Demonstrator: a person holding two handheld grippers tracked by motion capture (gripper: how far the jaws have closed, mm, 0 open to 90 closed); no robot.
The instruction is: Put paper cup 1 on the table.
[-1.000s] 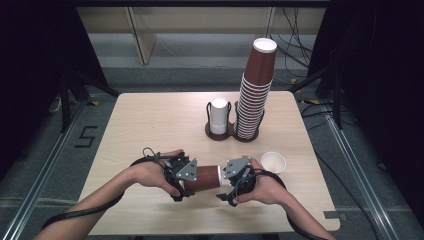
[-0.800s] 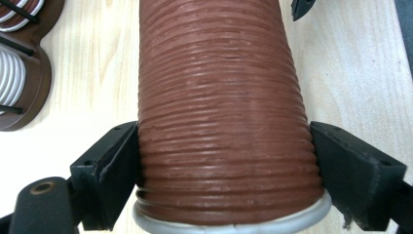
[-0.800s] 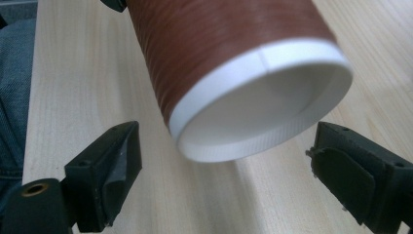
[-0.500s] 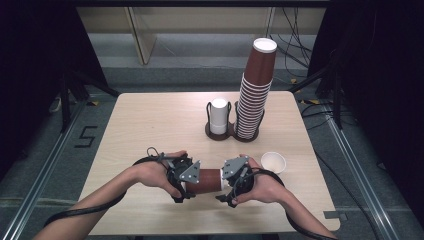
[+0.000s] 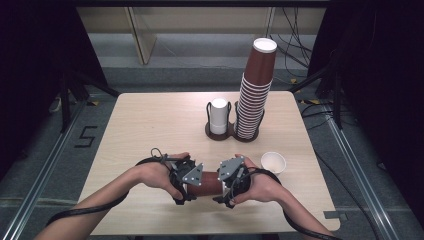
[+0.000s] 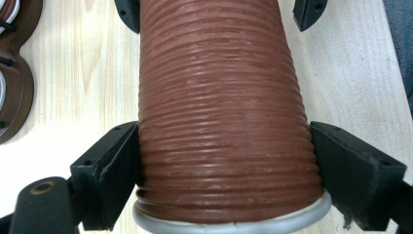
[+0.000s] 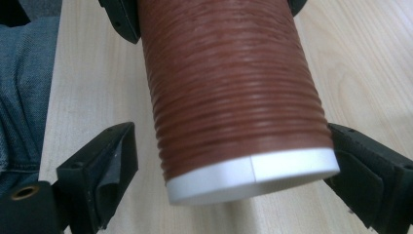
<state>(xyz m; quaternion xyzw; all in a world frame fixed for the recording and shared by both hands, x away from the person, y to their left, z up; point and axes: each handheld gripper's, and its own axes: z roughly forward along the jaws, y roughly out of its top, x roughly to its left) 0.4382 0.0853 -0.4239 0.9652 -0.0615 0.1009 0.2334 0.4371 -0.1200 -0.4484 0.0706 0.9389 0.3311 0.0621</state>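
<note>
A brown ribbed paper cup (image 5: pixel 207 184) is held lying level just above the table's front edge, between my two grippers. My left gripper (image 5: pixel 188 181) is shut on the cup's (image 6: pixel 219 122) wide rim end, both jaws pressed against its sides. My right gripper (image 5: pixel 229 181) stands around the cup's (image 7: pixel 229 87) narrow white-based end. In the right gripper view one jaw touches the cup and the other stands a little apart from it, so that gripper (image 7: pixel 234 146) is open. Each gripper view shows the other gripper's jaws at the cup's far end.
A dark double cup holder (image 5: pixel 220 134) stands at the table's back middle with a white cup (image 5: pixel 218 114) and a tall stack of brown cups (image 5: pixel 252 95). A small white cup (image 5: pixel 273 162) stands upright right of my right hand. The wooden table (image 5: pixel 140 125) spreads to the left.
Both hands with the cup have drifted slightly toward the table's front edge, and the two grippers stand a little closer together.
</note>
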